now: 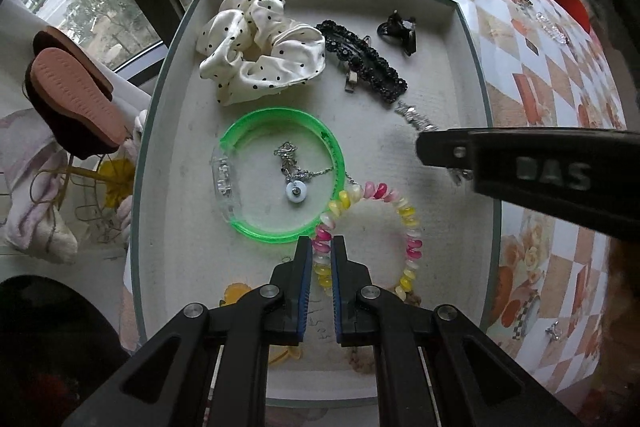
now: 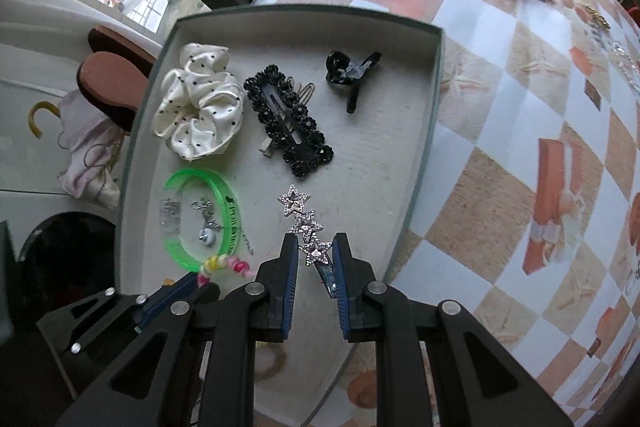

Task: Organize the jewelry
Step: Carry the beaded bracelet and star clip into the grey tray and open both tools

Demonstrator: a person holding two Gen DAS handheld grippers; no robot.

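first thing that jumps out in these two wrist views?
The neon green bangle at the tray's near left, with a small pendant chain inside its ring. Next, the pink-yellow-white spiral bracelet beside it, a section of it between the left gripper's fingers. In the right wrist view, the rhinestone star clip sits between the right gripper's fingers over the tray, ahead of the black beaded clip.
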